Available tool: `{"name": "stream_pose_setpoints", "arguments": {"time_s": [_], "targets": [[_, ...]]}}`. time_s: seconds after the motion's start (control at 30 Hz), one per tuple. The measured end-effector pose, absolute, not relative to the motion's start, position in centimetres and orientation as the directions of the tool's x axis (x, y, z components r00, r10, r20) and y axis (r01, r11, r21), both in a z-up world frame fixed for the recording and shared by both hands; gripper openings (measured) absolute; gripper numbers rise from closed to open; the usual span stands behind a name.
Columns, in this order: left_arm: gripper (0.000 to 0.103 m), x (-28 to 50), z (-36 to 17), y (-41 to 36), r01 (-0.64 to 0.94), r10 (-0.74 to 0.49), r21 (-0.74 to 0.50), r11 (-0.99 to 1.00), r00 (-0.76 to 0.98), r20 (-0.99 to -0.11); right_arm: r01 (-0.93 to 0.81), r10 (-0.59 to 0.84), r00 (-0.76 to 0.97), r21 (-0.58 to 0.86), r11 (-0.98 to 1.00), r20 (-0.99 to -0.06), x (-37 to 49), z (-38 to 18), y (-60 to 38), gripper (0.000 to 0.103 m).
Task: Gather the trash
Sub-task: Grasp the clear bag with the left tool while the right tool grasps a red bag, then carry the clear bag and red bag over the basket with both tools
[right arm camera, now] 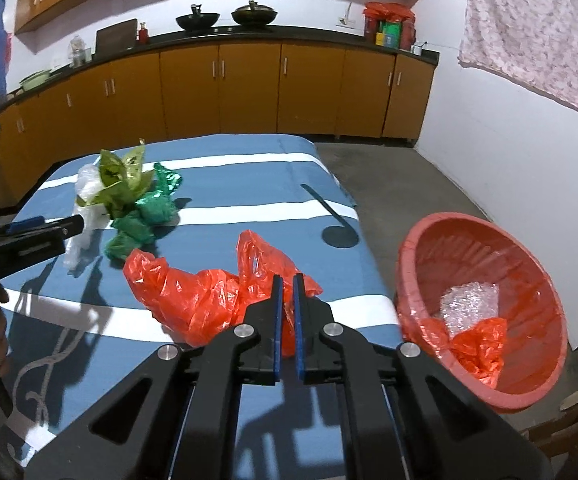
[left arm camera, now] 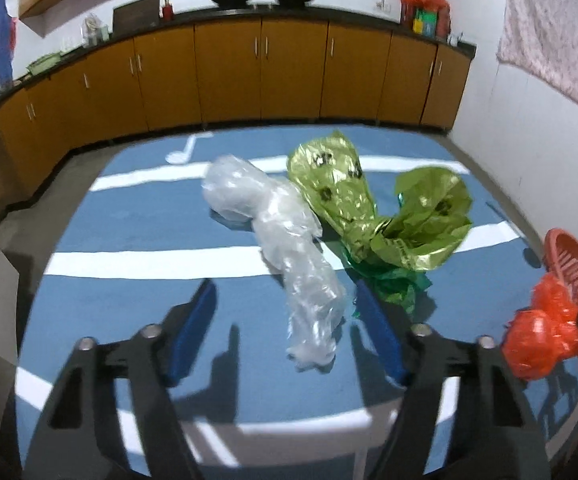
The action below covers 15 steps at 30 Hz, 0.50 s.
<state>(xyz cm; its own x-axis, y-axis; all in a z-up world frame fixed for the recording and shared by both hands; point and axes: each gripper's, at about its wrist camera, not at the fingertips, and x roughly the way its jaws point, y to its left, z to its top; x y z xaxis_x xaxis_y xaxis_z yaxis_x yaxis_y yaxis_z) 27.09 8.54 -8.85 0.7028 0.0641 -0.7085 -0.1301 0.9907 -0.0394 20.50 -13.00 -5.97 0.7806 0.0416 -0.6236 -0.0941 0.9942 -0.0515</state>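
Red plastic bag (right arm camera: 209, 296) is pinched in my right tool (right arm camera: 287, 280), whose jaws are nearly together on its crumpled film, with the red basket (right arm camera: 417, 256) just to that tool's right, already holding clear and red scraps. My left tool (left arm camera: 285, 300) stands partly spread above the bench (left arm camera: 129, 304), the clear plastic wrap (left arm camera: 309, 300) lying between its blue pads (left arm camera: 193, 328) without touching them, green bags (left arm camera: 369, 208) just beyond.

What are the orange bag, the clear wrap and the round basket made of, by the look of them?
Orange bag: thin glossy plastic film, crinkled, light showing through.
Clear wrap: soft see-through plastic, probably a bag or packing film, creased and shiny.
Basket: seemingly rigid moulded plastic, dull red, with ribbed, slotted walls.
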Motion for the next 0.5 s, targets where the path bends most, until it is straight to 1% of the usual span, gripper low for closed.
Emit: {"name": "stream_pose_setpoints", "arguments": {"time_s": [0.07,0.1,0.13,0.17,0.2,0.23,0.33,0.5], "targets": [[0.055,28.2,-9.7,8.5,-0.139,0.061,-0.046,0.989,0.68,-0.731,-0.091,0.041,0.779,-0.049,0.995,-0.625,20.7,-6.1,-13.4,0.005],[0.048,28.4,-10.0,8.6,-0.141,0.059,-0.049,0.989,0.673,-0.737,-0.091,0.041,0.779,-0.049,0.995,-0.625,20.7,-6.1,-13.5,0.005],[0.038,28.6,-10.2,8.7,-0.143,0.056,-0.054,0.988,0.665,-0.744,-0.091,0.041,0.779,-0.048,0.995,-0.626,20.7,-6.1,-13.5,0.005],[0.033,28.9,-10.6,8.8,-0.142,0.047,-0.062,0.988,0.656,-0.754,-0.092,0.043,0.779,-0.046,0.995,-0.626,20.7,-6.1,-13.6,0.005],[0.019,29.0,-10.8,8.9,-0.14,0.041,-0.066,0.988,0.649,-0.76,-0.093,0.045,0.779,-0.044,0.995,-0.625,20.7,-6.1,-13.6,0.005],[0.013,29.0,-10.9,8.9,-0.138,0.037,-0.069,0.988,0.645,-0.763,-0.094,0.047,0.78,-0.042,0.995,-0.624,20.7,-6.1,-13.6,0.005],[0.008,28.6,-10.7,9.3,-0.133,0.043,-0.059,0.989,0.659,-0.751,-0.098,0.053,0.785,-0.039,0.994,-0.617,20.6,-5.8,-13.6,0.005],[0.007,26.8,-9.2,9.9,-0.126,0.071,-0.024,0.992,0.7,-0.711,-0.104,0.059,0.796,-0.04,0.994,-0.603,20.2,-5.1,-13.4,0.004]]}}
